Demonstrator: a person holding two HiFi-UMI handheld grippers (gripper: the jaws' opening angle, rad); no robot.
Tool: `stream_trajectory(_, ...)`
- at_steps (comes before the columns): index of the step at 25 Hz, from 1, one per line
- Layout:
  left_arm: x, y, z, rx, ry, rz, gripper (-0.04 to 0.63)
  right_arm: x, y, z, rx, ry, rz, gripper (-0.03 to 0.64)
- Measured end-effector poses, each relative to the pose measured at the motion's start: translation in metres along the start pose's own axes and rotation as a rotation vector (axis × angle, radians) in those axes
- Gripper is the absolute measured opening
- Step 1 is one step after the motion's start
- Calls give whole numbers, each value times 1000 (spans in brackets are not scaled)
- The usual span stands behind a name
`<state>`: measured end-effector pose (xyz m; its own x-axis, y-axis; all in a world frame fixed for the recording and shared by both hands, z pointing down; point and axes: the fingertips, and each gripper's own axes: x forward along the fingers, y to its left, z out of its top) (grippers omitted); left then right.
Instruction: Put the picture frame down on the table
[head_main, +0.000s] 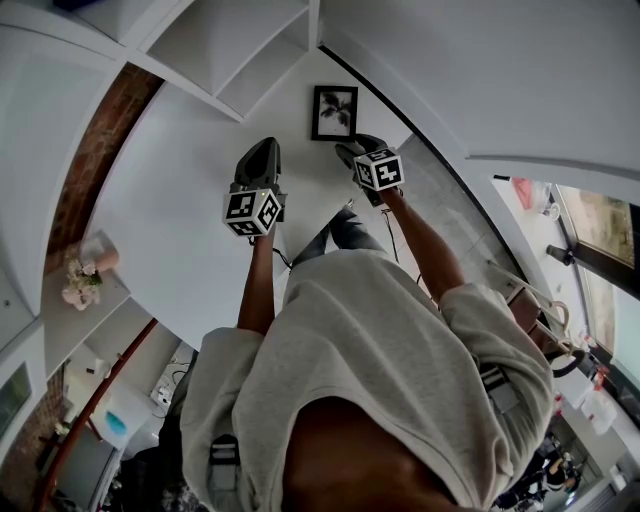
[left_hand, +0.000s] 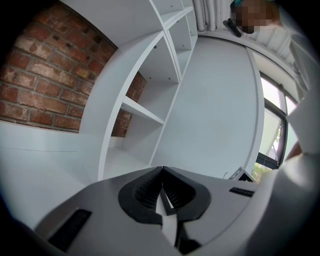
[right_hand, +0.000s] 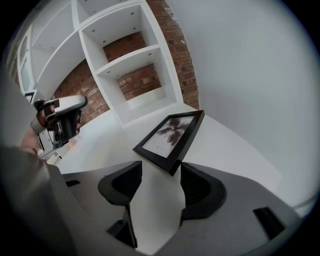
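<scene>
Two grippers over white table (head_main: 190, 230). Picture frame (head_main: 335, 112) (right_hand: 170, 136) lies flat on tabletop, picture side up, close to wall, just beyond tips of right gripper (head_main: 352, 152) (right_hand: 159, 176). Frame's near corner sits at mouth of jaw gap, pads not pressing it. Right jaws spread wide, gripper tilted down toward frame, forearm stretched forward. Left gripper (head_main: 258, 160) (left_hand: 161, 192) alongside, left of frame, roughly level, aimed at white shelving (left_hand: 150, 85). Left jaws closed together, nothing between.
</scene>
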<state>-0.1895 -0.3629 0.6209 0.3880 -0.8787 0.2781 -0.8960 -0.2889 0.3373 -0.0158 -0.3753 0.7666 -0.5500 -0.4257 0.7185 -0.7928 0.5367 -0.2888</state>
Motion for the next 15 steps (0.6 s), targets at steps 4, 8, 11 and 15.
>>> stream_trajectory(4, 0, 0, 0, -2, 0, -1, 17, 3, 0, -5, -55, 38, -21, 255)
stream_trajectory(8, 0, 1, 1, -4, -4, 1, 17, 4, -3, -6, -58, 57, -31, 255)
stream_trajectory(11, 0, 0, 1, -3, -7, 0, 17, 3, -5, -4, -49, 51, -32, 255)
stream_trajectory(15, 0, -1, 2, 0, -5, -2, 17, 0, -3, -2, -51, 32, -36, 255)
